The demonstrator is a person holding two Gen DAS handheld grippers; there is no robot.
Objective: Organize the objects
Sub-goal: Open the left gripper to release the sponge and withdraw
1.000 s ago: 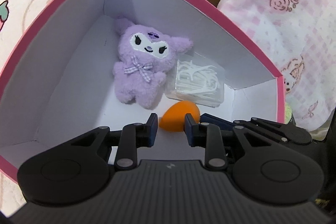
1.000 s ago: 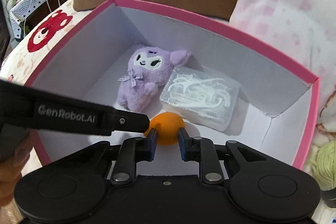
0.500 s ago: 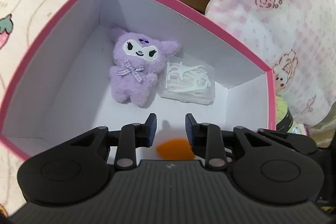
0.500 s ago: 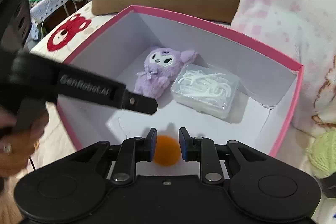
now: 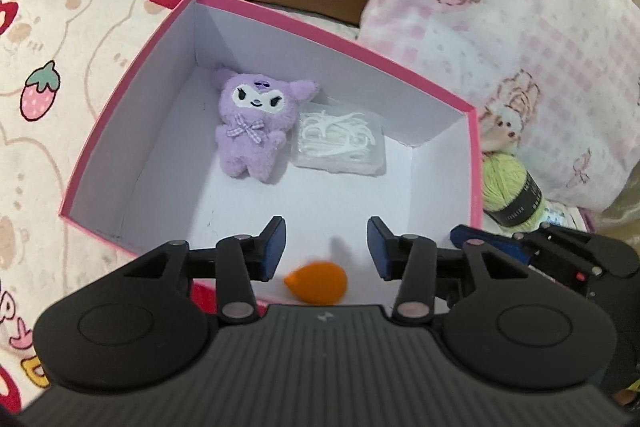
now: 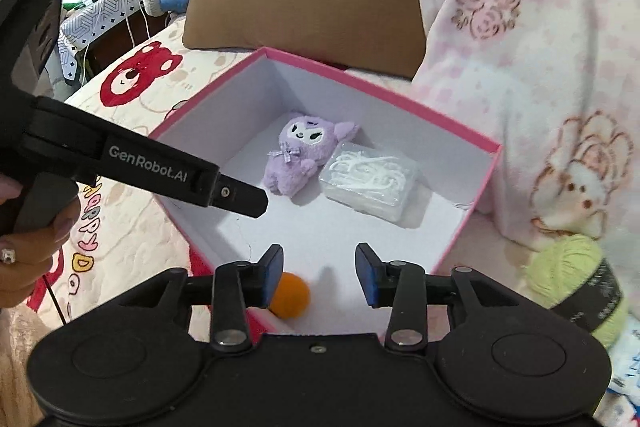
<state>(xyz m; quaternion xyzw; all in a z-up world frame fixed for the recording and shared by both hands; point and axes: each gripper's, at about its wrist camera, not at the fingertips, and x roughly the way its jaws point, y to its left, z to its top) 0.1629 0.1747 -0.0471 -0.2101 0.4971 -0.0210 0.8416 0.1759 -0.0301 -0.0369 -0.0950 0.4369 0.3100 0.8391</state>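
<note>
Orange sponge (image 5: 317,283), teardrop-shaped, matte, lying in pink box (image 5: 132,75)

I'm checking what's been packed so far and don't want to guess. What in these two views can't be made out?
- Orange sponge: blurred in the left wrist view; left side behind a gripper finger in the right wrist view.
- Yarn ball label: print too small; lower part behind the right gripper's body.
- Floss pick case: count unreadable, picks tangled.
- Pink box near wall: hidden by gripper bodies, both views.
</note>
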